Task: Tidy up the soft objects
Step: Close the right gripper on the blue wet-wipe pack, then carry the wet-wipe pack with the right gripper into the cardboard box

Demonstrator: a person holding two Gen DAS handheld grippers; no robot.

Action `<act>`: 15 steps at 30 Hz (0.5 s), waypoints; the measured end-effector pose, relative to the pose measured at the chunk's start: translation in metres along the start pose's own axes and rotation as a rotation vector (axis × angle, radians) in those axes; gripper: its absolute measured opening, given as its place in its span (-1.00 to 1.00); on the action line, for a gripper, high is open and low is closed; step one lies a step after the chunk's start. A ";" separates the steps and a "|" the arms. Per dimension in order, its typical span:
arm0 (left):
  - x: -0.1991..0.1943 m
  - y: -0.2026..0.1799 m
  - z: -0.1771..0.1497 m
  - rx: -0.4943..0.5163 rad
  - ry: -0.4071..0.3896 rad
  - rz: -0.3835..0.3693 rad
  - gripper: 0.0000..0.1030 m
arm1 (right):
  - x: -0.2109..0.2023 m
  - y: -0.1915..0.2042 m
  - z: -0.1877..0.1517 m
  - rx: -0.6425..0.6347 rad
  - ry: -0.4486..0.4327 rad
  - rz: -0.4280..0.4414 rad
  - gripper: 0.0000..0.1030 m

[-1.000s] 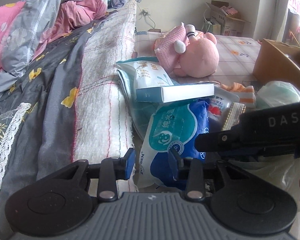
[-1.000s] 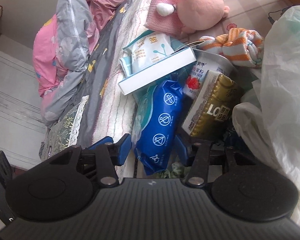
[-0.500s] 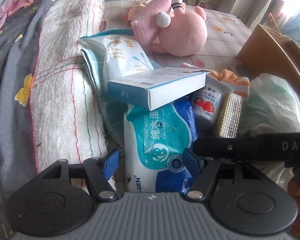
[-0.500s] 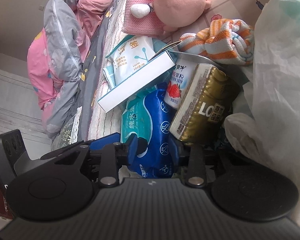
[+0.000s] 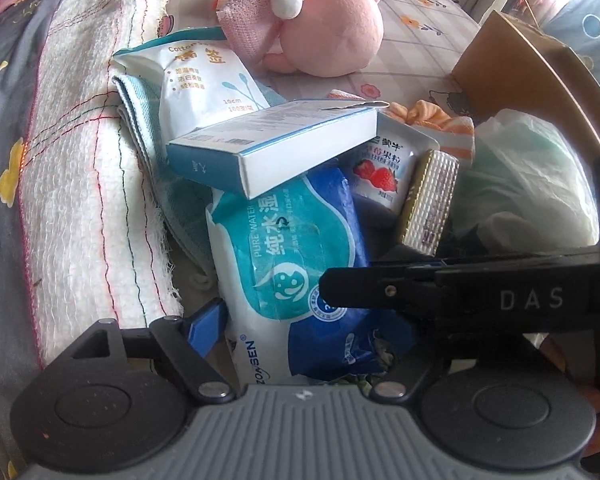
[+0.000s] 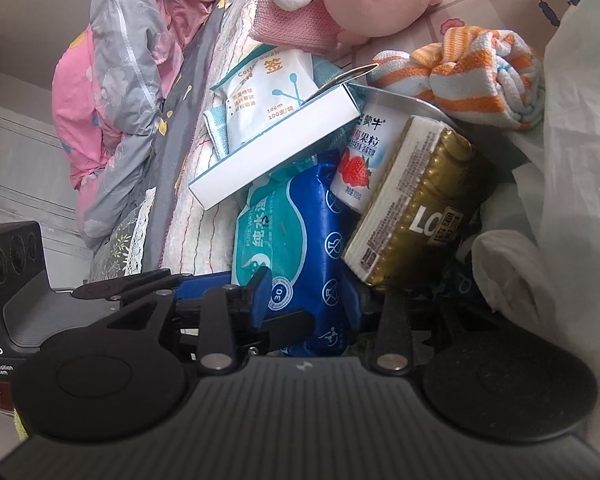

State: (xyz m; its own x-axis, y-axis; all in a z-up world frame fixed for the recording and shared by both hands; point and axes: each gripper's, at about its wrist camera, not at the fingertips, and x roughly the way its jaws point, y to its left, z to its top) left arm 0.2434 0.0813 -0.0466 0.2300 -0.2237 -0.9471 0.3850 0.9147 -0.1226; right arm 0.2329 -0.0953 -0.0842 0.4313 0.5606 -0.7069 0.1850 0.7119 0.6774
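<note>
Spreading wider than a sec ago, the left tool [image 5: 300,332] was opening w/ the wipes pack [image 5: 296,276] between its fingers, pads not pressing. Right tool [image 6: 312,300] was easing apart a little yet seemed clamped on the pack's near end [image 6: 300,240]. Handover to the right looked likely. Pack lay at the bed's near edge, pinned on the far side under the white box [image 5: 276,148], gold pack [image 6: 416,204] touching on the right. Freest way out: toward the near side.
</note>
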 end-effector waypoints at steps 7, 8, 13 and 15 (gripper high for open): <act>-0.005 -0.014 -0.007 0.007 -0.044 0.064 0.58 | 0.010 0.002 -0.002 -0.021 0.009 0.005 -0.22; -0.009 -0.016 -0.009 0.003 -0.053 0.069 0.58 | 0.009 0.004 -0.002 -0.026 0.011 0.007 -0.22; -0.032 -0.027 -0.020 0.001 -0.100 0.109 0.57 | -0.002 0.010 -0.007 -0.022 0.019 0.047 -0.23; -0.043 -0.032 -0.024 0.001 -0.118 0.130 0.57 | -0.009 0.014 -0.010 -0.028 0.018 0.066 -0.23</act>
State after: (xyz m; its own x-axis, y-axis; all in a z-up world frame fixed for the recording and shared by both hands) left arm 0.1996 0.0696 -0.0093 0.3809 -0.1416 -0.9137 0.3460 0.9382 -0.0012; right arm 0.2230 -0.0863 -0.0709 0.4259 0.6140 -0.6645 0.1322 0.6843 0.7171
